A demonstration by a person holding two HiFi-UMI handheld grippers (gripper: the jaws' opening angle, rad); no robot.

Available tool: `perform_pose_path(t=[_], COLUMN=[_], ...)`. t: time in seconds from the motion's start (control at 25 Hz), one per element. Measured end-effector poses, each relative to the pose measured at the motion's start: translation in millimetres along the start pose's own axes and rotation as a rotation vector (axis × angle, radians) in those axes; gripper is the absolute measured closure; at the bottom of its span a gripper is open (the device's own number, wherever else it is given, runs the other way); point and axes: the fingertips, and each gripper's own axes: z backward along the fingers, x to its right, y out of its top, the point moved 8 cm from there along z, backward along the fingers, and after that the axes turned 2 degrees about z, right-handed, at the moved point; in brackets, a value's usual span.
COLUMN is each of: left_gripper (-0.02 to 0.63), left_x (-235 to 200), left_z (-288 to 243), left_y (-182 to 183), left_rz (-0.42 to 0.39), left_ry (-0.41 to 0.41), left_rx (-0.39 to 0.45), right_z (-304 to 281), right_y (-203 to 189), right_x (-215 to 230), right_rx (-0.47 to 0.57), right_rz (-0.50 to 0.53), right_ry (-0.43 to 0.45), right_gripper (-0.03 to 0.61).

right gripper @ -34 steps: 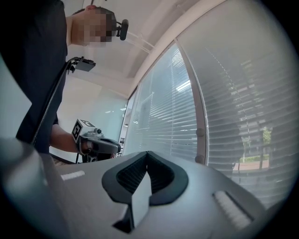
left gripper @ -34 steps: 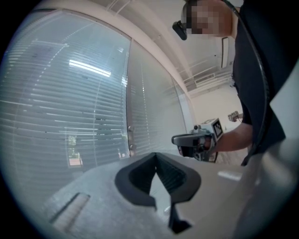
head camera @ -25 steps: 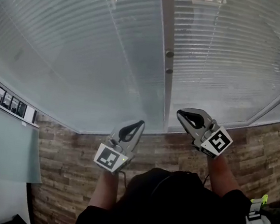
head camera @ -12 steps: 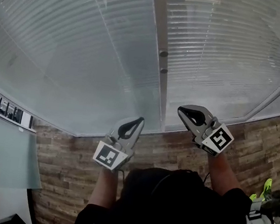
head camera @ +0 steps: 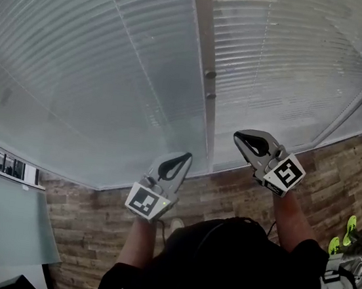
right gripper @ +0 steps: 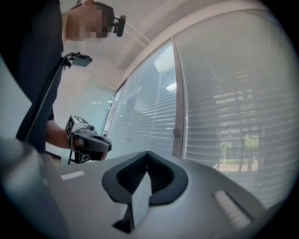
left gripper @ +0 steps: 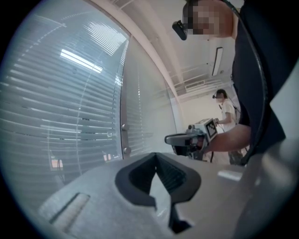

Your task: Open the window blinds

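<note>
Wood-patterned flooring (head camera: 90, 228) is running up to a wall of glass, and the window blinds (head camera: 112, 65) are hanging across it in two panes, split by a pale upright post (head camera: 205, 38). I am watching both tongs held out roughly level, short of the glass, near the window's lower edge. The left gripper (head camera: 184, 157) is sitting with its jaws pressed together on nothing, just left of the post's foot. The right gripper (head camera: 239, 137) is doing the same on the post's other side (its own camera is showing the pads meeting with only air ahead of them). Neither is touching the blinds, the post, or the two small round knobs (head camera: 209, 75) sitting on the post above the tips.

I am judging the job as barely begun. Slats are hanging full length across both panes; on the right pane some daylight and trees are showing between them, while the left pane is looking more shut. I cannot make out a cord or wand, so I am guessing the knobs are the control. Everything is remaining: reaching a knob, gripping it, and working it until the slats are tilting open.
</note>
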Motion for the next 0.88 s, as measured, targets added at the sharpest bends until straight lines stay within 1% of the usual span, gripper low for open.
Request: perform_pose_path(t=[0.16,0.28,0.32,0.36,0.48,0.6,0.72,0.88], left_gripper=[0.609,0.609,0.610,0.609,0.609,0.609,0.609,0.609], left_x=[-13.2,-22.1,-25.0,-27.7,-32.6,-34.4,-38.1,-40.7], left_z=[10.1,13.5,14.3,14.8,13.9,12.5,12.7,12.5], left_y=[-3.1,-5.9,-7.2,-8.4,-10.1,-8.4,-6.5,-4.9], left_rz=[0.006,0.012,0.017,0.021,0.031,0.032,0.036,0.027], left_ry=[-0.033,-0.062,-0.073,-0.083,-0.114,-0.139,-0.160,-0.193], left_rx=[0.004,0.008,0.007,0.005,0.012,0.017,0.026,0.036], right_z=[-17.7,-27.9,-31.9,-36.2,-45.5,-52.5,-63.3,-83.2], right_y=[5.6,8.0,9.1,10.4,16.5,26.3,34.3,41.4], right_x=[-2.3,-4.0,-3.6,-2.5,2.9,10.5,19.7,28.5], right_rx=[-0.018,-0.054,-0.067,-0.078,-0.113,-0.177,-0.252,-0.413], right_rz=[0.034,0.047,0.053,0.063,0.127,0.197,0.300,0.535], right_ry=[-0.038,-0.066,-0.079,-0.090,-0.120,-0.156,-0.194,-0.232], right_gripper=[0.572,0.571,0.559,0.525,0.500,0.468,0.444,0.408])
